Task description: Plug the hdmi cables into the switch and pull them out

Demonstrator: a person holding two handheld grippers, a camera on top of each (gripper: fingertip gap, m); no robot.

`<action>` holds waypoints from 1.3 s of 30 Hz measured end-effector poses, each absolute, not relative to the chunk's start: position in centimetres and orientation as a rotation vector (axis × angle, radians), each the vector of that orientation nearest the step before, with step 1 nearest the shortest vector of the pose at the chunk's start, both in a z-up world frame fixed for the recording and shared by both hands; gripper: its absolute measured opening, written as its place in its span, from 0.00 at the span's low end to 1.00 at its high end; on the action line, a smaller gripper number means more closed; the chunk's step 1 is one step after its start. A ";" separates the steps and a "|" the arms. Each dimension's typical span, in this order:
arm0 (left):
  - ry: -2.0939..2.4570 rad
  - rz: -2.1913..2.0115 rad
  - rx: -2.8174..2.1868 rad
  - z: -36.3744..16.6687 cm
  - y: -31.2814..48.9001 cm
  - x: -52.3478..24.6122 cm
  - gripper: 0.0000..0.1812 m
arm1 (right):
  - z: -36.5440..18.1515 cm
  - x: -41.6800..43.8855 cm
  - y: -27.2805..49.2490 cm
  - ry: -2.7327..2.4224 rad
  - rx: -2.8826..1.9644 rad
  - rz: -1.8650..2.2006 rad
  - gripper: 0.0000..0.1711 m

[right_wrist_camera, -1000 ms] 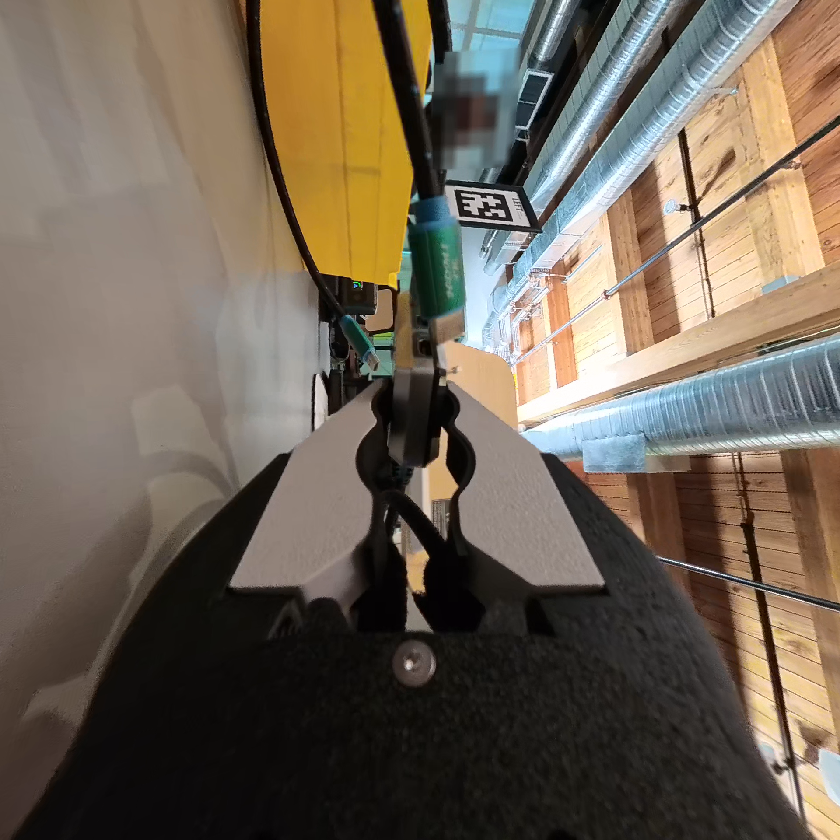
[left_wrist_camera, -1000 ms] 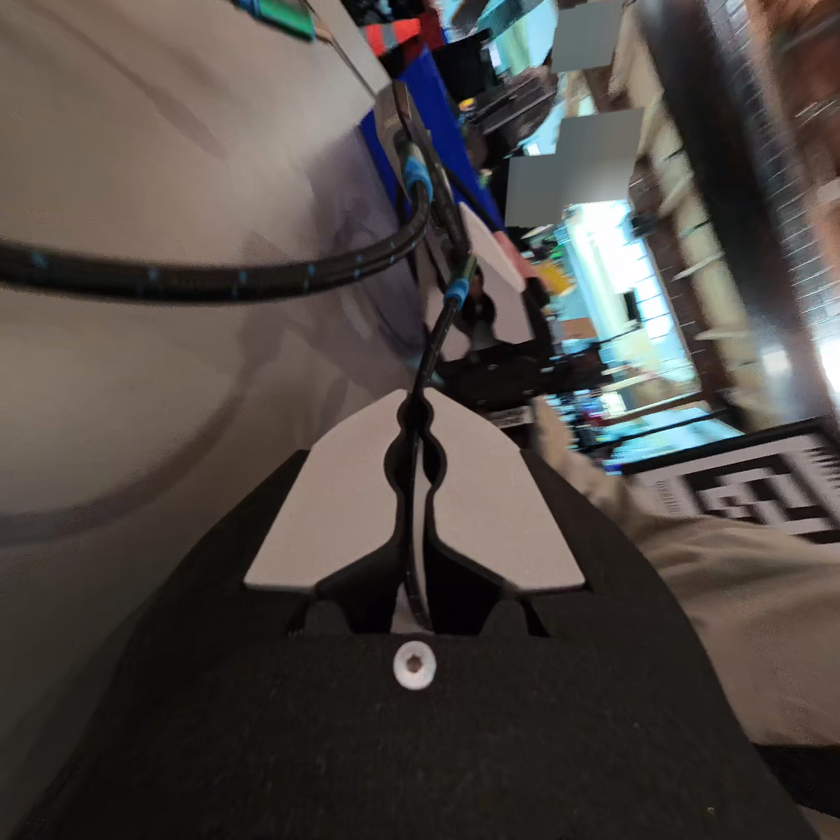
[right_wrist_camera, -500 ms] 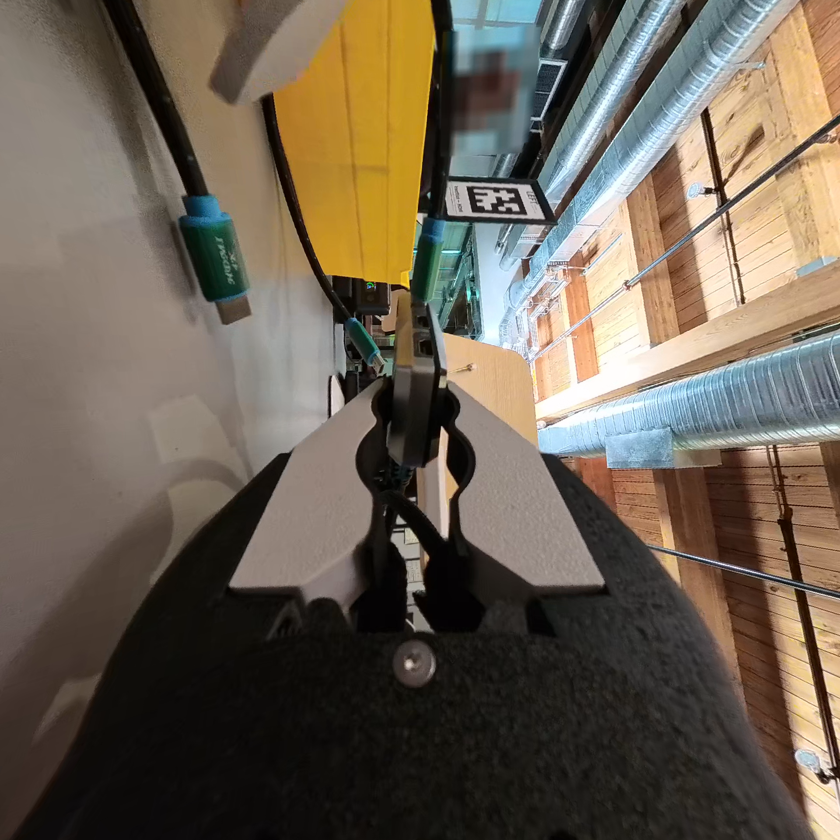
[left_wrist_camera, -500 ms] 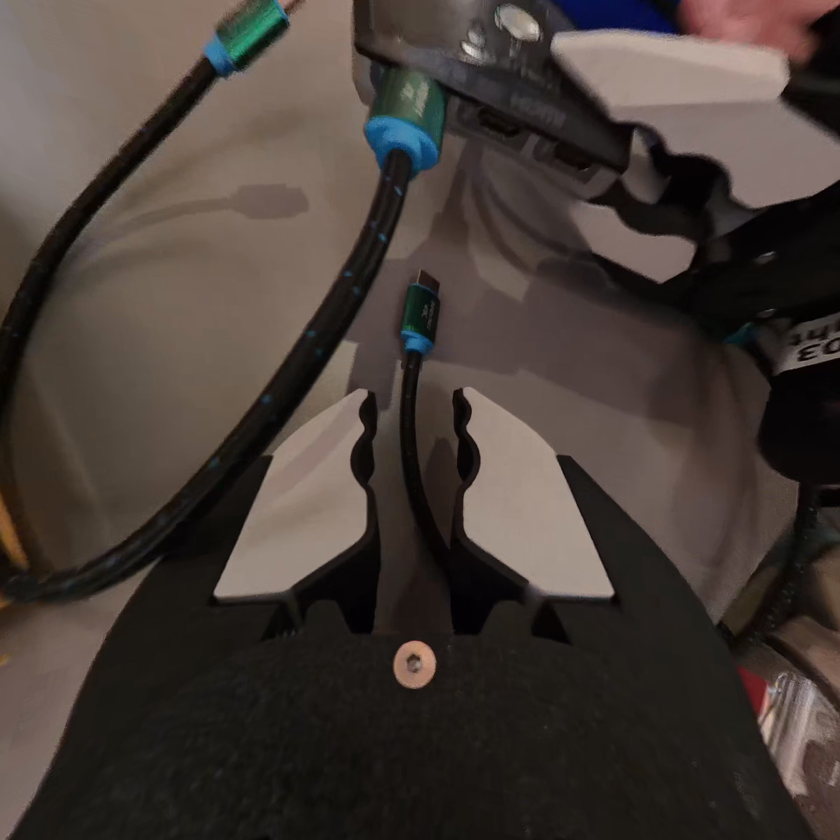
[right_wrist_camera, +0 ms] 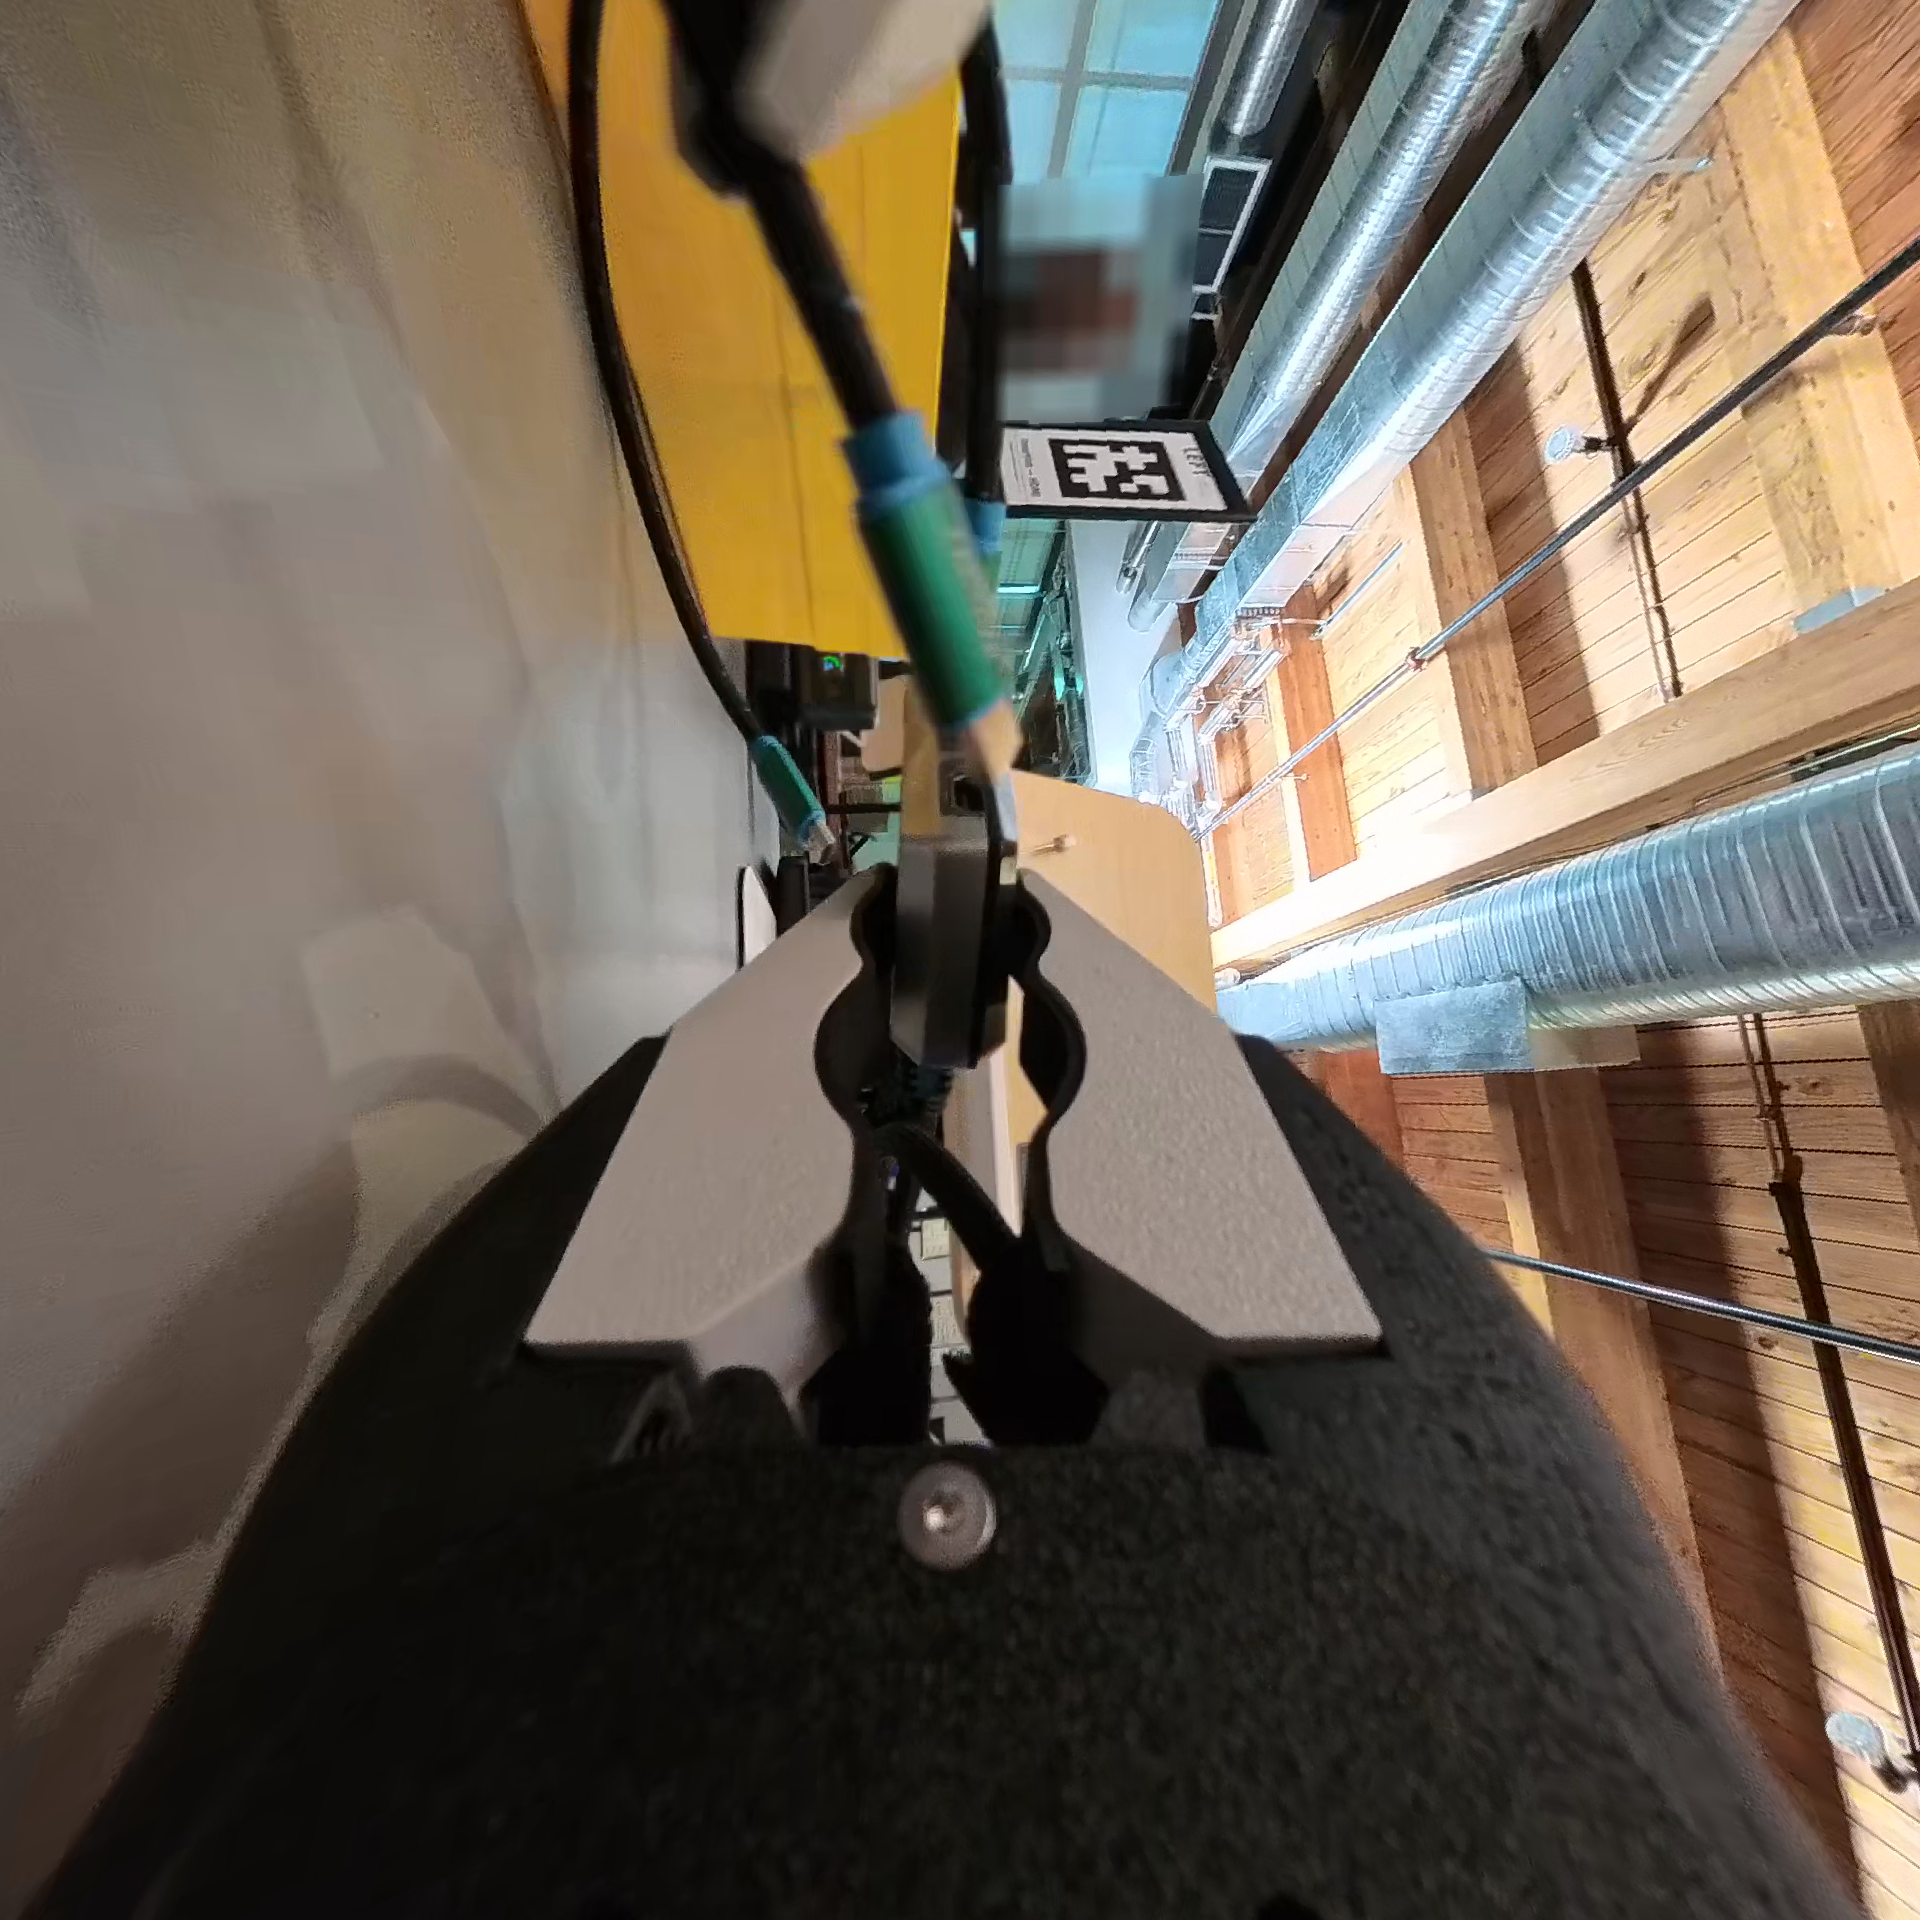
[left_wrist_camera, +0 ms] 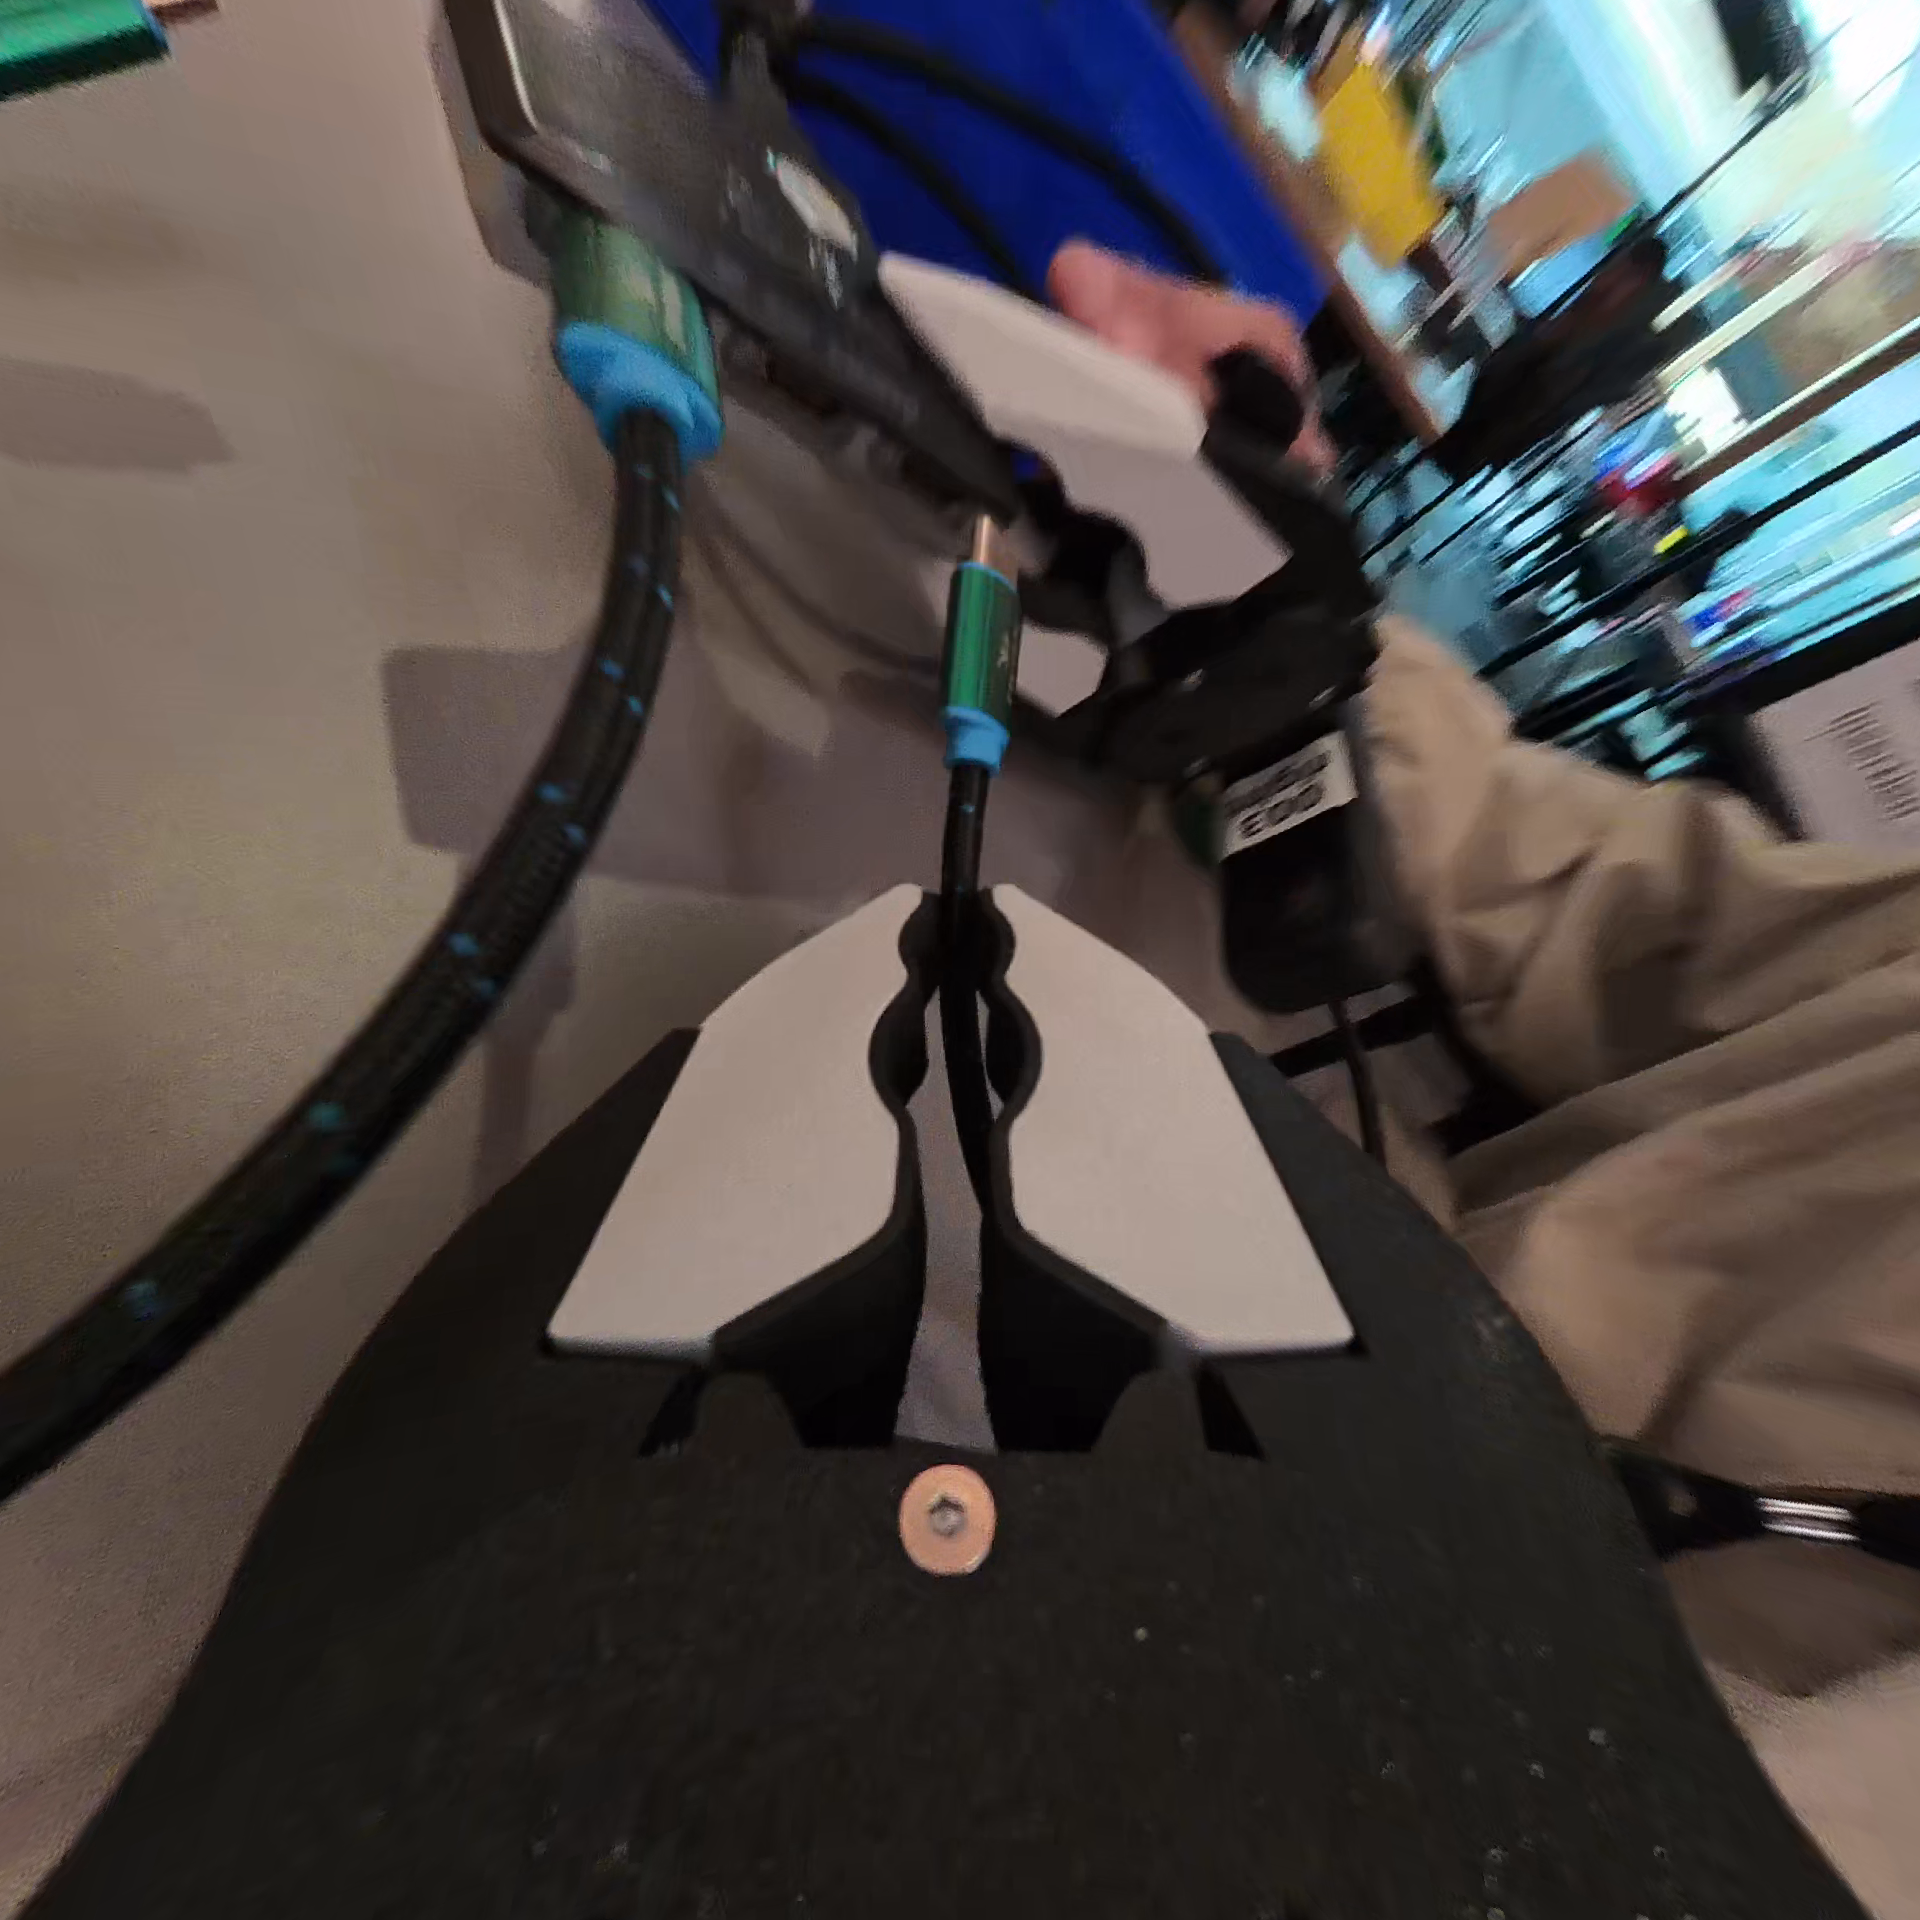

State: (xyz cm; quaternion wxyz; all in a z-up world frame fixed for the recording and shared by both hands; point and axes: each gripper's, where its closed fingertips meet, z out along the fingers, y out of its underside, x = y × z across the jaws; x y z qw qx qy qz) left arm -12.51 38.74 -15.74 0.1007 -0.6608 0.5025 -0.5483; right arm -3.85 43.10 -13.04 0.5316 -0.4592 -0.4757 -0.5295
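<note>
My left gripper [left_wrist_camera: 956, 904] is shut on a thin black cable just behind its green plug [left_wrist_camera: 982, 644] with a blue collar. The plug's metal tip is at the near edge of the black switch [left_wrist_camera: 748, 208]. My right gripper [right_wrist_camera: 951, 883] is shut on the switch [right_wrist_camera: 945, 935], seen edge-on and held above the table. In the right wrist view the green plug [right_wrist_camera: 935, 613] comes down from above and its tip meets the switch's edge. A thick braided cable's green plug [left_wrist_camera: 634, 301] sits in the switch.
The table [left_wrist_camera: 208, 623] is pale grey. Another green plug [right_wrist_camera: 790, 790] lies on it beyond the switch, and one more shows at the top left [left_wrist_camera: 62, 42]. A yellow panel [right_wrist_camera: 769, 312] and a blue box [left_wrist_camera: 1039, 125] stand behind. A person's beige sleeve [left_wrist_camera: 1610, 987] is at the right. Tip to tip, the grippers are about 10 cm apart.
Half a second ago my left gripper was open around the thin cable, with its plug low and away from the switch. Now it is shut on the cable and the plug is up at the switch's edge.
</note>
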 end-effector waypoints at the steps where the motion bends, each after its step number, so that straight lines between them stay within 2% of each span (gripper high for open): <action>1: 1.456 -1.664 -1.965 -15.3 38.8 -12.7 0.03 | -12.9 -4.0 43.0 -1.131 -1.083 -1.263 0.11; 9: 1.332 -1.880 -2.030 -14.8 39.2 -13.4 0.02 | -12.2 -5.3 42.5 -1.146 -0.992 -1.282 0.11; 39: 1.388 -1.763 -2.175 -16.7 38.8 -13.7 0.03 | -13.7 -6.0 42.8 -1.237 -0.984 -1.328 0.11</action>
